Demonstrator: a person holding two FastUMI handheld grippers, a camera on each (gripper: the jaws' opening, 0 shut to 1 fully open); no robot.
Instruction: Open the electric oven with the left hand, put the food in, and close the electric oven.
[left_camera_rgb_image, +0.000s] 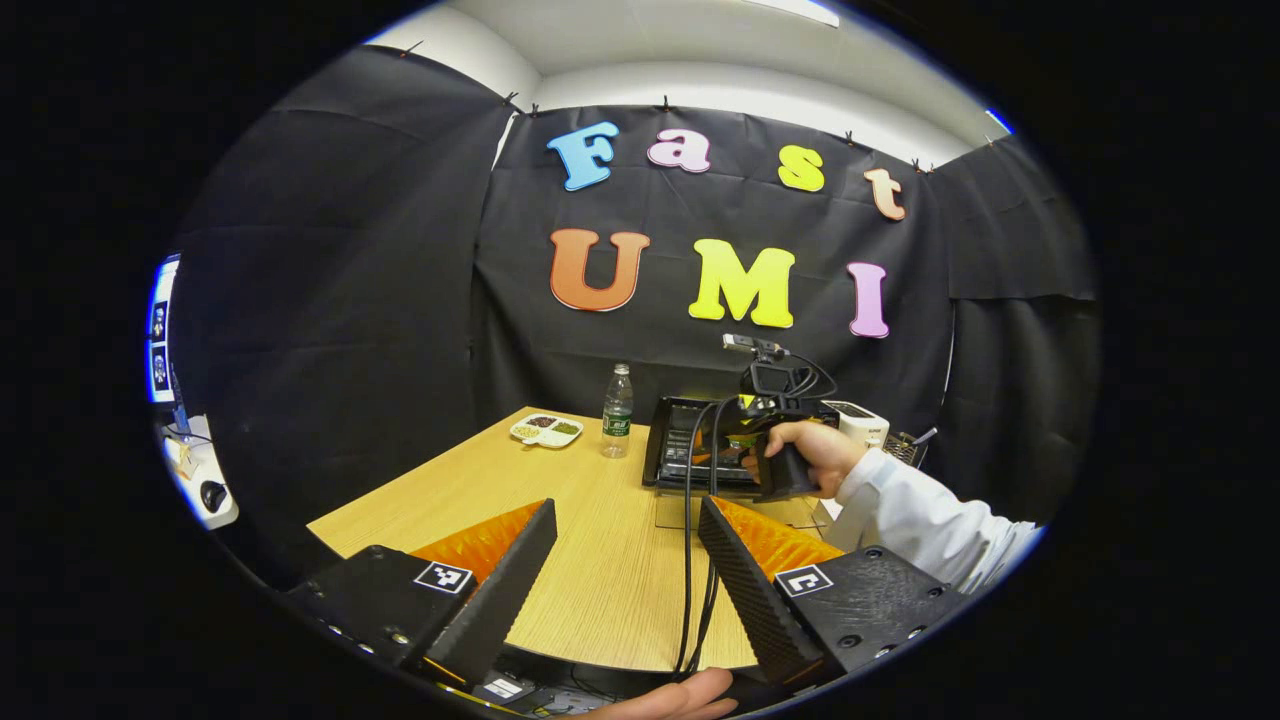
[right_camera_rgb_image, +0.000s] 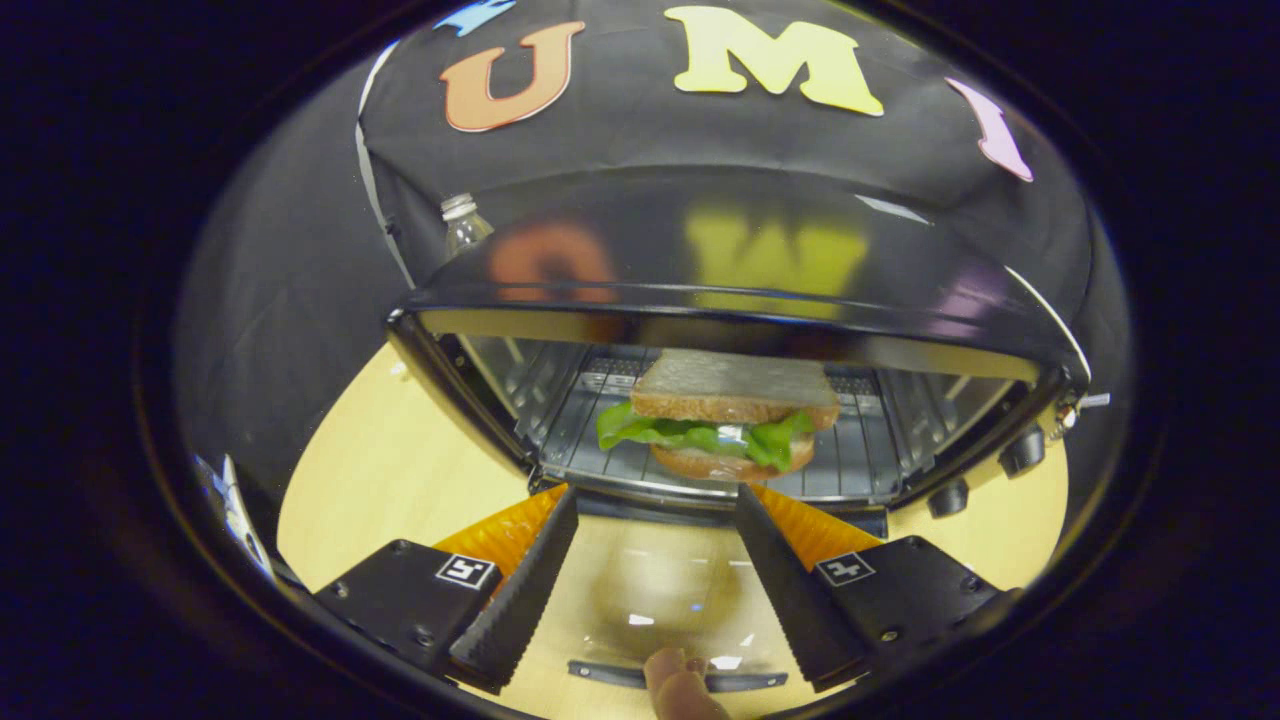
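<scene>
walls: black cloth | ceiling: white, lit strip | table: pale wood | far left: side desk, possibly a monitor

Green lettuce, tan wooden table

White sleeve, black cables, square-marker tags on claw mounts

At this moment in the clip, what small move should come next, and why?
Probably draw the right gripper back out over the lowered door. The sandwich already sits on the rack inside the open oven, and the gripper stands open and apart from it, so the door can then be shut.
</scene>
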